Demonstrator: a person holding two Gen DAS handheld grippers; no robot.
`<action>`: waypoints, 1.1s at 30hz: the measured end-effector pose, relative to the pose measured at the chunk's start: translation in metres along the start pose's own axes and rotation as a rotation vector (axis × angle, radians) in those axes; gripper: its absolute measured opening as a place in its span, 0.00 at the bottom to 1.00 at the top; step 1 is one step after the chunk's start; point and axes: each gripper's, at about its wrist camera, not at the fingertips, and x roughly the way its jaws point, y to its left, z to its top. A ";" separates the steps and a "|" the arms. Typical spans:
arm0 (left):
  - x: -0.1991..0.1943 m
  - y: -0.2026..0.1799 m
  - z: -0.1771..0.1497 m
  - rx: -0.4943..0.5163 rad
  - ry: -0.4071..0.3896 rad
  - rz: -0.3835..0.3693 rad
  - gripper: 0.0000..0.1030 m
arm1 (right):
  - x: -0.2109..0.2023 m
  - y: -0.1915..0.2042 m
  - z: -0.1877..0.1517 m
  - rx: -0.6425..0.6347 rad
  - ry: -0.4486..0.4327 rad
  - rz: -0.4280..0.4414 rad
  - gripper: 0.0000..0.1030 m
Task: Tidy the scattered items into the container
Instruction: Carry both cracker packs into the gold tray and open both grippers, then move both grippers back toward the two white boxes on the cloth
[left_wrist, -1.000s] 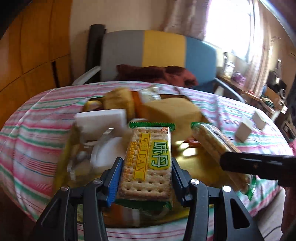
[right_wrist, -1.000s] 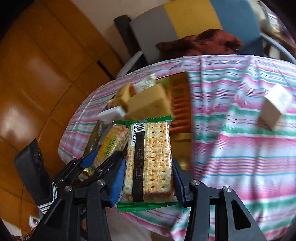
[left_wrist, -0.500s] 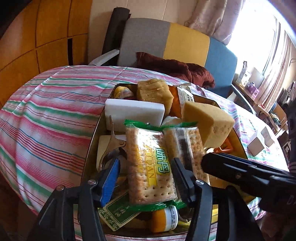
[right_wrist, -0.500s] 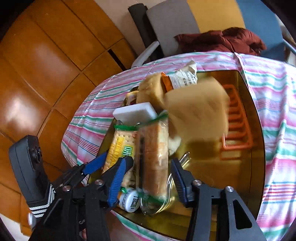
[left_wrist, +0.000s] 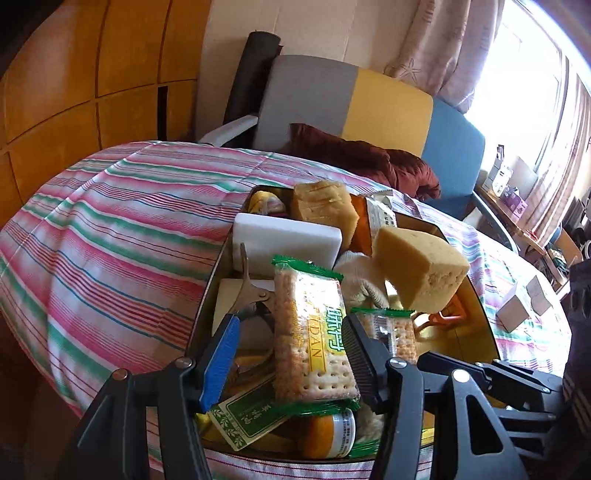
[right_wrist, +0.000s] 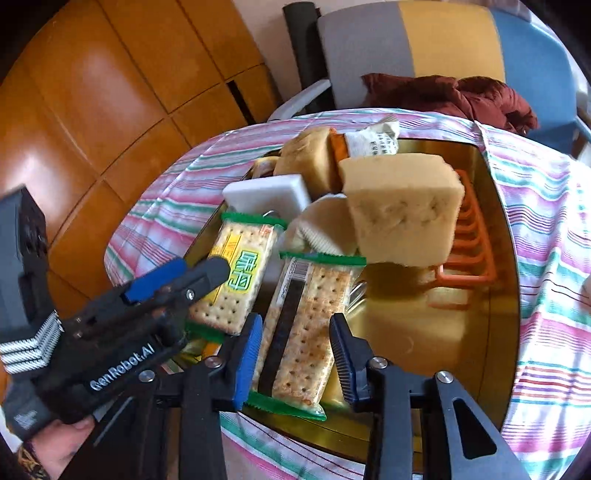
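Note:
A gold tray (left_wrist: 476, 321) on the striped tablecloth holds sponges, a white block, packets and a small jar. My left gripper (left_wrist: 291, 350) is open around a green-edged cracker pack (left_wrist: 314, 332) that lies in the tray; a gap shows on both sides. My right gripper (right_wrist: 295, 354) is open around a second cracker pack (right_wrist: 299, 339), barcode side up, lying in the tray beside the first one (right_wrist: 236, 277). A big yellow sponge (right_wrist: 402, 206) leans just behind them. The left gripper also shows in the right wrist view (right_wrist: 177, 277).
An orange plastic rack (right_wrist: 469, 240) lies in the tray's right half. Two small white boxes (left_wrist: 521, 306) stand on the cloth to the right of the tray. A grey, yellow and blue chair (left_wrist: 354, 107) with a maroon cloth stands behind the table.
Both grippers carried their cracker packs over the tray, lowered them in, and opened. The packs now rest in the tray side by side.

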 end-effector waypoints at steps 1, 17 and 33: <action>-0.001 0.000 0.000 -0.006 -0.004 -0.004 0.56 | -0.003 0.000 -0.001 -0.004 -0.010 0.017 0.38; -0.013 -0.103 -0.007 0.195 -0.010 -0.172 0.56 | -0.099 -0.078 -0.021 0.176 -0.241 -0.066 0.43; 0.005 -0.254 -0.047 0.504 0.052 -0.375 0.57 | -0.153 -0.203 -0.087 0.490 -0.315 -0.337 0.50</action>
